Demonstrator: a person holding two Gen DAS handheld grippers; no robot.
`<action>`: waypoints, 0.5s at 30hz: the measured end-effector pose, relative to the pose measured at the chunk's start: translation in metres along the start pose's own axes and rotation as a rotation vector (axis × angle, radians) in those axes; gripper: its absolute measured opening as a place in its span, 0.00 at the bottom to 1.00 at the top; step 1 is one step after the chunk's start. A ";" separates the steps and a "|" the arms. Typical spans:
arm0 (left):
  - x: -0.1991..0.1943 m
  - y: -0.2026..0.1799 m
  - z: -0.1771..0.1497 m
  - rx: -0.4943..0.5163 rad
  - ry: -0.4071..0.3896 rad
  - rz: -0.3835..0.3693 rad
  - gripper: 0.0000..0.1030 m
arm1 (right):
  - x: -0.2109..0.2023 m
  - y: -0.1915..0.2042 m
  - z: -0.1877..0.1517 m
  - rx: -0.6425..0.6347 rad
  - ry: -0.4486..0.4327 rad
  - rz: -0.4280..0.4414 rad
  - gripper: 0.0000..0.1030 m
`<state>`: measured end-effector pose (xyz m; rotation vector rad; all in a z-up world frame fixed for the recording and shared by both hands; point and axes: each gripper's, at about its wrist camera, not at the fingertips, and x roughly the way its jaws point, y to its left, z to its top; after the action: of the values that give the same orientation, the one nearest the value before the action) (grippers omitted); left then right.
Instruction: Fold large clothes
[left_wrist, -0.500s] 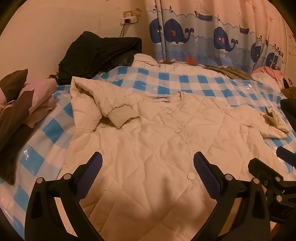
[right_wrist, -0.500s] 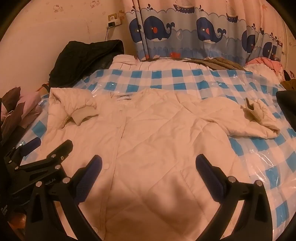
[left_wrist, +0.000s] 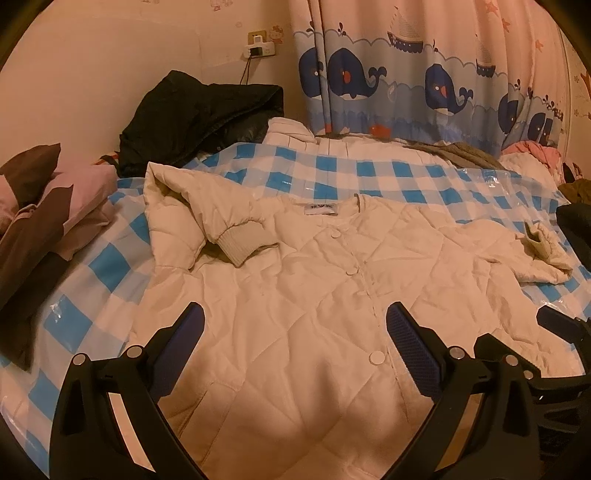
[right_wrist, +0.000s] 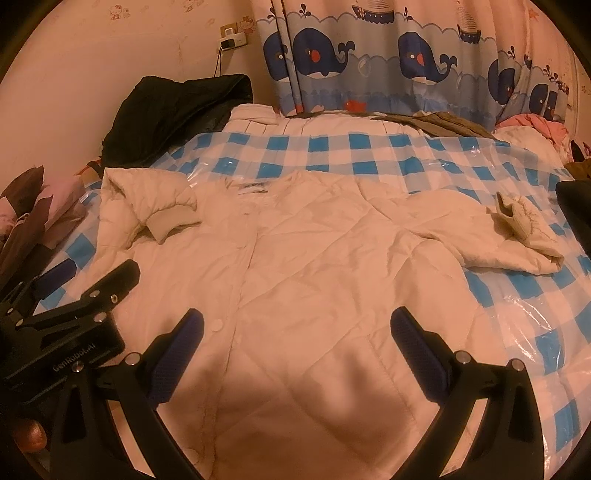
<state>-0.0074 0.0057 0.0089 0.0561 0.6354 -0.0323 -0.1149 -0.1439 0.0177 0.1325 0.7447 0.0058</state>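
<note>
Here, my left gripper (left_wrist: 295, 325) and right gripper (right_wrist: 297, 326) are hovering wide open, empty, over the cream quilted jacket (left_wrist: 314, 295) lying flat on the checked sheet (left_wrist: 369, 177) — its hem is cut off below my jaws; nothing is differing from half a second ago.

There is one cream quilted jacket (left_wrist: 317, 295) with two sleeves, and four round buttons (left_wrist: 377, 356) can be counted on its front. One blue checked sheet (left_wrist: 369, 177) lies under it. On the far left is one black garment (left_wrist: 199, 118). The curtain (left_wrist: 424, 74) shows about five whales. Two grippers are visible, the left gripper (left_wrist: 295, 332) and the right gripper (right_wrist: 297, 332).
</note>
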 end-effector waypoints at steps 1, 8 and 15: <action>0.000 0.001 0.000 -0.001 -0.001 0.000 0.92 | 0.000 0.000 0.000 -0.001 0.000 0.000 0.95; 0.000 -0.002 0.003 -0.003 -0.004 -0.004 0.92 | 0.000 0.000 0.000 0.001 -0.001 0.003 0.95; -0.006 -0.002 0.005 -0.018 -0.055 -0.013 0.92 | 0.000 0.001 0.000 0.003 0.001 0.004 0.95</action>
<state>-0.0093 0.0035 0.0158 0.0331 0.5805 -0.0404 -0.1147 -0.1432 0.0175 0.1373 0.7453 0.0083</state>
